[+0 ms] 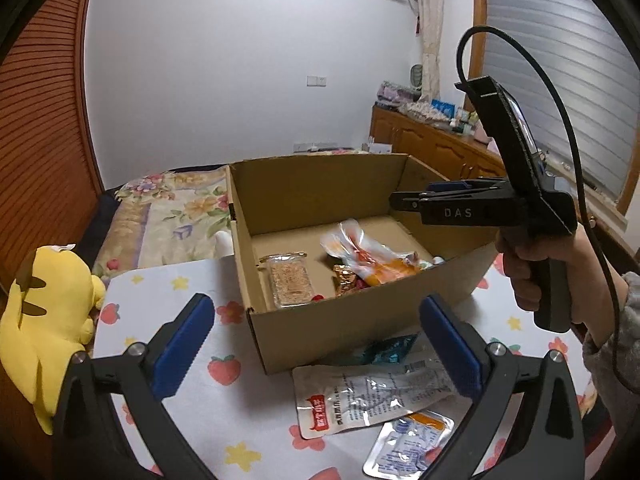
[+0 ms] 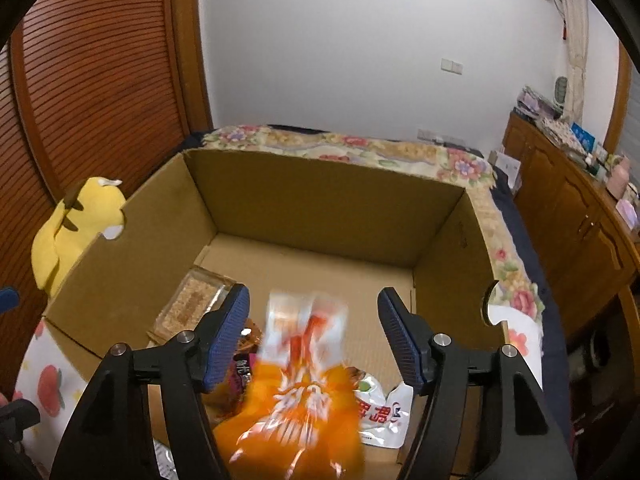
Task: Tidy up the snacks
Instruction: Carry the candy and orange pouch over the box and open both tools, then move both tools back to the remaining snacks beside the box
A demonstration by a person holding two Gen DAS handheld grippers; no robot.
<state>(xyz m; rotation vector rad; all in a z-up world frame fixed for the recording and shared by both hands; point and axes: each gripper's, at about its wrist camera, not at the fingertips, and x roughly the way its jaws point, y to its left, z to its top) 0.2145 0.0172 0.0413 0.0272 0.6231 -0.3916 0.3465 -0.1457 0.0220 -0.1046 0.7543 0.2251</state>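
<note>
An open cardboard box [image 1: 360, 324] stands on the fruit-print cloth. Inside it lie a clear pack of crumbly bars [image 1: 290, 282], a gold-wrapped sweet [image 1: 346, 282] and an orange and white snack bag [image 1: 372, 258]. My right gripper [image 2: 314, 338] is open above the box; the orange bag [image 2: 296, 396] is blurred between and below its fingers, not touching them. A white pouch with red print [image 2: 380, 412] lies beside the bag. My left gripper [image 1: 316, 344] is open in front of the box. A clear pouch with a red label [image 1: 360, 400], a teal wrapper [image 1: 390, 352] and a small orange-labelled pouch [image 1: 412, 440] lie on the cloth near its right finger.
A yellow plush toy [image 1: 48, 320] lies left of the box. A floral quilt [image 1: 168, 212] covers the bed behind. A wooden louvred door [image 2: 100, 80] is at the left. A wooden cabinet [image 1: 440, 144] with clutter stands at the right under a window.
</note>
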